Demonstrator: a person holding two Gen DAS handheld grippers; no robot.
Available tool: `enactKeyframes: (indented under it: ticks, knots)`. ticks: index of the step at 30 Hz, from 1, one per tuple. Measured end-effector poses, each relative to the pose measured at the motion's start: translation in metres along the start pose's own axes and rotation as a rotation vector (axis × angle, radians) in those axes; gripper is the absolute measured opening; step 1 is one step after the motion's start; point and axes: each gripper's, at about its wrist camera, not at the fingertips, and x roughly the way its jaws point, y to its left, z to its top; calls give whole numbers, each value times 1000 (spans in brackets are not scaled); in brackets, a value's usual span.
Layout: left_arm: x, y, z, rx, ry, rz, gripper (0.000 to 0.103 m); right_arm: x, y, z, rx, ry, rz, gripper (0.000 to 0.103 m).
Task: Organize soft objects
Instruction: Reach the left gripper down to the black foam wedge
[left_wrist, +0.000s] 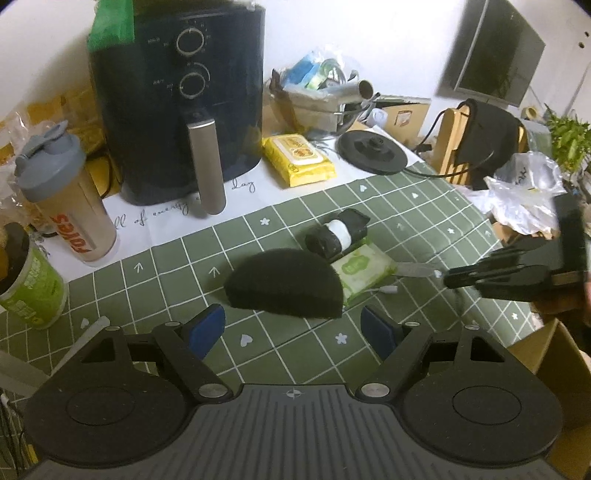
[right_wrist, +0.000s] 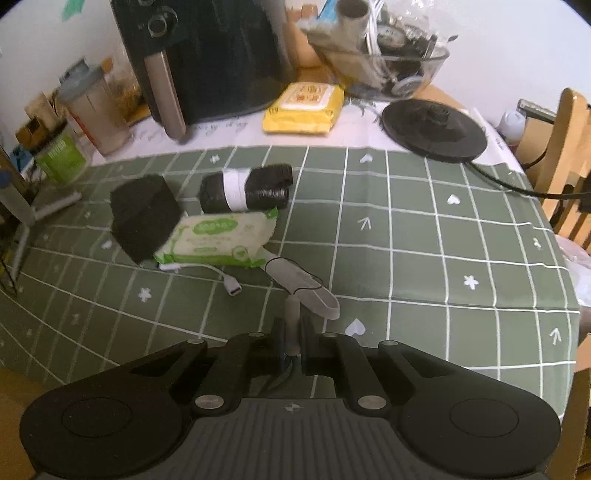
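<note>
A black half-round sponge (left_wrist: 284, 282) lies on the green checked cloth (left_wrist: 155, 284), its right end resting on a green wet-wipes pack (left_wrist: 364, 271). A black bag roll with a white band (left_wrist: 338, 232) lies just behind them. My left gripper (left_wrist: 293, 328) is open, jaws wide, just short of the sponge. My right gripper (right_wrist: 292, 343) is shut on the stem of a grey silicone tool (right_wrist: 303, 286), held near the wipes pack (right_wrist: 221, 236). It shows at the right in the left wrist view (left_wrist: 513, 275). The sponge (right_wrist: 142, 218) and roll (right_wrist: 245, 188) lie beyond.
A dark air fryer (left_wrist: 181, 99) stands at the back, a shaker bottle (left_wrist: 66, 195) and green can (left_wrist: 31, 280) at the left. A yellow wipes pack (left_wrist: 297, 158), kettle base (left_wrist: 373, 151), glass bowl of clutter (right_wrist: 384, 55) and white cable (right_wrist: 218, 277) are nearby. A wooden chair (right_wrist: 569, 162) stands right.
</note>
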Motion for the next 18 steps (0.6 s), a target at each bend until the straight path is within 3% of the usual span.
enactKeyframes:
  ticks: [8,18]
  knots:
    - [35,7,15,-83,102,-46,81,-44,-7,-1,64,-83,-4,10]
    - [87,22,35,-337,250,-69,91,-84,-10,-18,133,-147,-32,10]
